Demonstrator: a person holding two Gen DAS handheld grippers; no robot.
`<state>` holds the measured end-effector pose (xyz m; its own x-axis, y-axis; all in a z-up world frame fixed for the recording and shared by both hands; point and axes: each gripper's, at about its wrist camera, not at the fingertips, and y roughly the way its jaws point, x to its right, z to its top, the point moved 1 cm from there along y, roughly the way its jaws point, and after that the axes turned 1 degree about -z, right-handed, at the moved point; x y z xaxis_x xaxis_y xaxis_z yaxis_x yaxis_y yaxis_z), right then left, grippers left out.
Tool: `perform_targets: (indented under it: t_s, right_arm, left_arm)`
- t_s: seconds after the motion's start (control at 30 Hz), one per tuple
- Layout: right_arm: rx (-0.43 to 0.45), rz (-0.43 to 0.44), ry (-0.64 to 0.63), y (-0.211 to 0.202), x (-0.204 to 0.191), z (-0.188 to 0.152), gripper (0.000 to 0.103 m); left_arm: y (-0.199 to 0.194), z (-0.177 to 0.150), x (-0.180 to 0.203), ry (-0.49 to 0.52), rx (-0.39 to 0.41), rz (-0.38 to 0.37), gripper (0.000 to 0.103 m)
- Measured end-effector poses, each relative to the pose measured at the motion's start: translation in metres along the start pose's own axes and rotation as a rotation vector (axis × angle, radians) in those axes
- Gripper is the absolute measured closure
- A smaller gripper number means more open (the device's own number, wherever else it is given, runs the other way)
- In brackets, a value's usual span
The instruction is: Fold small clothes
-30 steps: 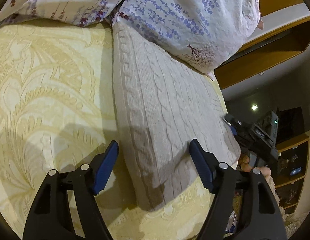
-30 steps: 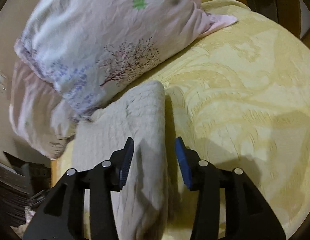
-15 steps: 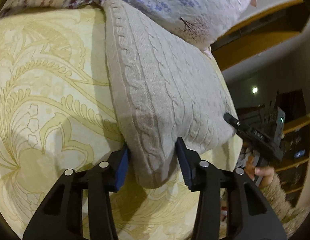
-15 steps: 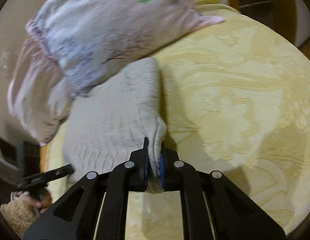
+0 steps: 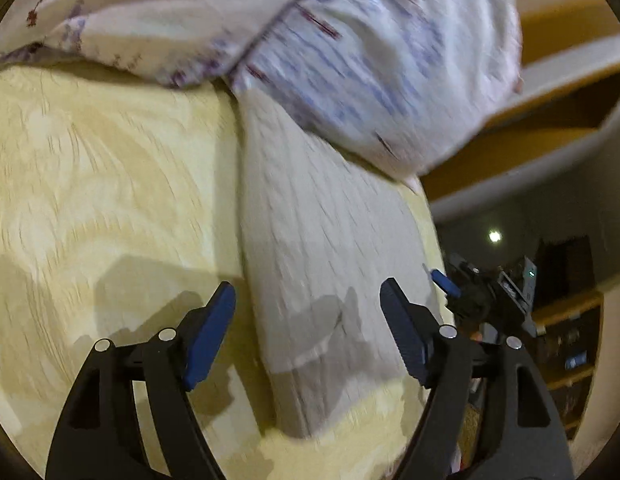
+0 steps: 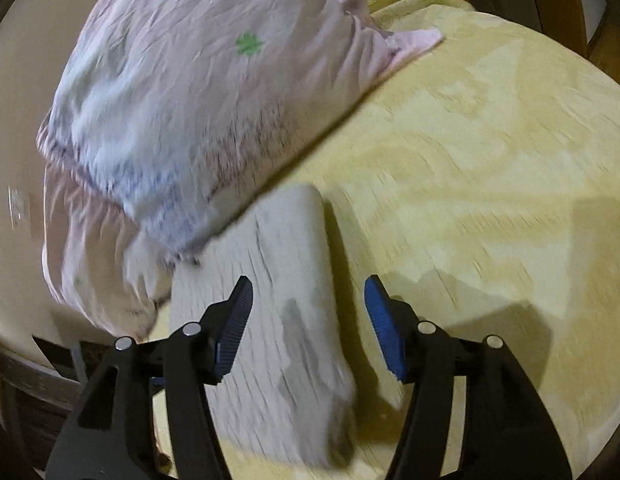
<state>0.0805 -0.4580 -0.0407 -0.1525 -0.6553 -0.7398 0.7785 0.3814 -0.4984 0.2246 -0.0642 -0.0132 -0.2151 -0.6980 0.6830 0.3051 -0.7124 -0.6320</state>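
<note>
Sweater (image 5: 325, 248) folded on the yellow bedspread (image 5: 102, 184).
Its long axis runs away from both grippers; left gripper (image 5: 308, 332) and right gripper (image 6: 308, 322) hover with fingers apart, holding nothing.

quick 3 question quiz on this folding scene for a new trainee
1. True or false: the left gripper is clamped on the knit garment.
2. What lies over the garment's far end? A) floral pillow B) a book C) a towel
3. Fill in: the garment lies on a yellow ____.

Key
1. False: both the left gripper and the right gripper stand open, holding nothing.
2. A, the floral pillow.
3. bedspread.
</note>
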Motion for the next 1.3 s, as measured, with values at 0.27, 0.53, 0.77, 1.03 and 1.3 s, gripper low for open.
perform_targets:
  t_s: [0.27, 0.53, 0.77, 1.03, 1.3]
  right_arm:
    - [-0.089, -0.062, -0.069, 0.055, -0.019, 0.024, 0.093]
    - [-0.066, -0.166, -0.075, 0.066, -0.009, 0.027, 0.094]
    - [-0.065, -0.039, 0.001, 0.035, -0.002, 0.029, 0.037]
    - [-0.169, 0.041, 0.049, 0.038, 0.012, 0.004, 0.036]
    - [-0.182, 0.099, 0.057, 0.041, 0.012, -0.004, 0.035]
  left_arm:
    - [0.027, 0.026, -0.008, -0.038, -0.016, 0.049, 0.028]
    - [0.041, 0.023, 0.001, -0.009, -0.055, 0.047, 0.028]
    - [0.037, 0.015, -0.005, -0.040, -0.064, 0.000, 0.028]
    - [0.047, 0.007, 0.001, -0.027, -0.070, -0.016, 0.028]
    - [0.054, 0.006, 0.025, 0.075, -0.069, 0.116, 0.028]
